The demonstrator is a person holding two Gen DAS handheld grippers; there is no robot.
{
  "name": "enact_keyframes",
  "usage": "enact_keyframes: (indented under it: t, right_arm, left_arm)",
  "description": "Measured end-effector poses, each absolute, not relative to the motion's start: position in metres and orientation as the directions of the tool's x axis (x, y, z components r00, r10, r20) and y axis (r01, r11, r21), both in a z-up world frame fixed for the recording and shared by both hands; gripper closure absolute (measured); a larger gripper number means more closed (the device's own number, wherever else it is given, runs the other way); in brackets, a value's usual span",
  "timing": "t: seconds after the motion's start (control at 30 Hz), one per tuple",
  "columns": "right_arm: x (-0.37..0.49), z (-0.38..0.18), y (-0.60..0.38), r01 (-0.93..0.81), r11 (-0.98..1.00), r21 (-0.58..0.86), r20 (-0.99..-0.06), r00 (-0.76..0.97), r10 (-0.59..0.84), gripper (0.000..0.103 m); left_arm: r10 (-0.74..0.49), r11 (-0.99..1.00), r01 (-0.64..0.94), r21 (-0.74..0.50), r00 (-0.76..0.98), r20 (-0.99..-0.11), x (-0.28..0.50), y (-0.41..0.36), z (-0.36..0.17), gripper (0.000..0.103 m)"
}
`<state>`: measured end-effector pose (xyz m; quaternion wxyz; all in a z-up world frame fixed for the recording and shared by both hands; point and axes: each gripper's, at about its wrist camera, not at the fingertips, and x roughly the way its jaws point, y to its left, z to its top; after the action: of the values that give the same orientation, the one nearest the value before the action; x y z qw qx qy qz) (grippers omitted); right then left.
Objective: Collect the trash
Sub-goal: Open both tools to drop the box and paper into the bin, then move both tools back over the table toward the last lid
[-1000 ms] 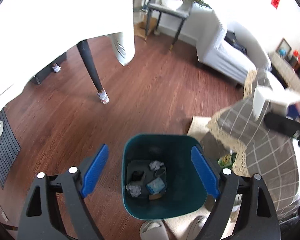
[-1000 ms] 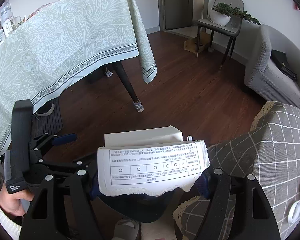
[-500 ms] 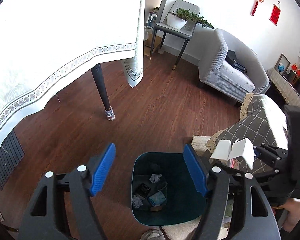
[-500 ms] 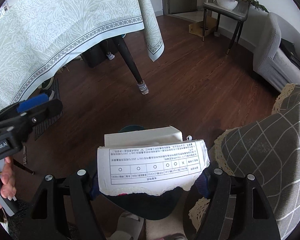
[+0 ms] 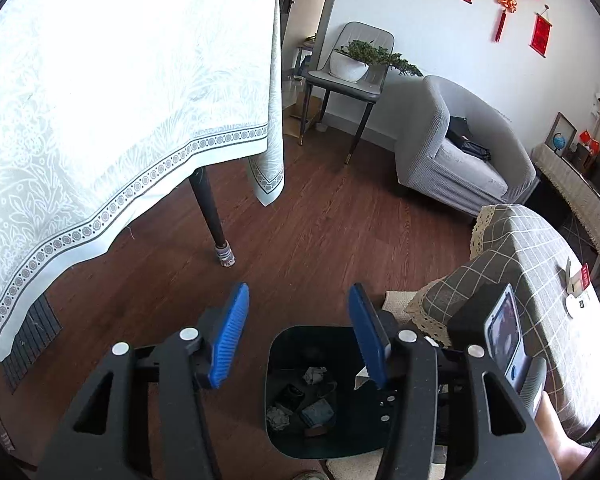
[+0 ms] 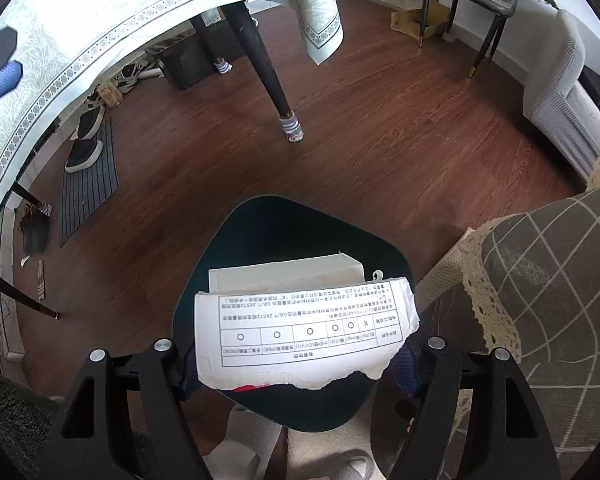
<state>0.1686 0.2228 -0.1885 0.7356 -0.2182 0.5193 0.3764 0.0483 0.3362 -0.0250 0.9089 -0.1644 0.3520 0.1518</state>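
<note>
A torn white cardboard box (image 6: 304, 320) is pinched across its width by the right gripper (image 6: 296, 364) above the dark green bin (image 6: 276, 220). It is judged light, crushable. The left gripper (image 5: 298, 332), just closing, is held half spread, empty.

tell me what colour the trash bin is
Dark teal. The trash bin shows best in the right wrist view, below the torn white box.

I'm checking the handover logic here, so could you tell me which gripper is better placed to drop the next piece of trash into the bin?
Right. The right gripper already holds the torn white box directly above the dark green bin. The left gripper holds nothing; its jaws have just been closing on nothing.
</note>
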Motion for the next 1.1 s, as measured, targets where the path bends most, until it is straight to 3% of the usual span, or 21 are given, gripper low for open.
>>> enact_keyframes:
  t: [0.13, 0.17, 0.2, 0.57, 0.83, 0.97, 1.1]
  right_arm:
    - [0.162, -0.201, 0.225, -0.794, 0.604, 0.074, -0.940, 0.147, 0.308, 0.025]
    - [0.162, -0.202, 0.224, -0.796, 0.600, 0.079, -0.942, 0.138, 0.307, 0.015]
    - [0.160, -0.203, 0.224, -0.797, 0.600, 0.076, -0.942, 0.140, 0.305, 0.011]
    - [0.158, -0.192, 0.212, -0.799, 0.597, 0.070, -0.933, 0.159, 0.323, 0.011]
    - [0.148, -0.140, 0.198, -0.817, 0.573, 0.058, -0.881, 0.227, 0.414, 0.011]
    - [0.144, -0.104, 0.184, -0.820, 0.572, 0.035, -0.841, 0.285, 0.460, 0.023]
    - [0.144, -0.074, 0.162, -0.807, 0.590, 0.027, -0.801, 0.336, 0.496, 0.025]
  left_arm:
    - [0.187, 0.904, -0.393, -0.166, 0.716, -0.673, 0.048, 0.330, -0.015, 0.052]
    - [0.190, 0.905, -0.393, -0.164, 0.718, -0.669, 0.047, 0.328, -0.013, 0.053]
    - [0.190, 0.905, -0.391, -0.166, 0.722, -0.665, 0.046, 0.327, -0.010, 0.053]
    - [0.224, 0.914, -0.384, -0.133, 0.748, -0.624, 0.041, 0.310, 0.014, 0.055]
    - [0.229, 0.920, -0.370, -0.130, 0.776, -0.588, 0.039, 0.295, 0.036, 0.055]
    - [0.217, 0.920, -0.362, -0.153, 0.793, -0.570, 0.038, 0.291, 0.045, 0.055]
    - [0.201, 0.922, -0.347, -0.171, 0.807, -0.555, 0.038, 0.285, 0.052, 0.055]
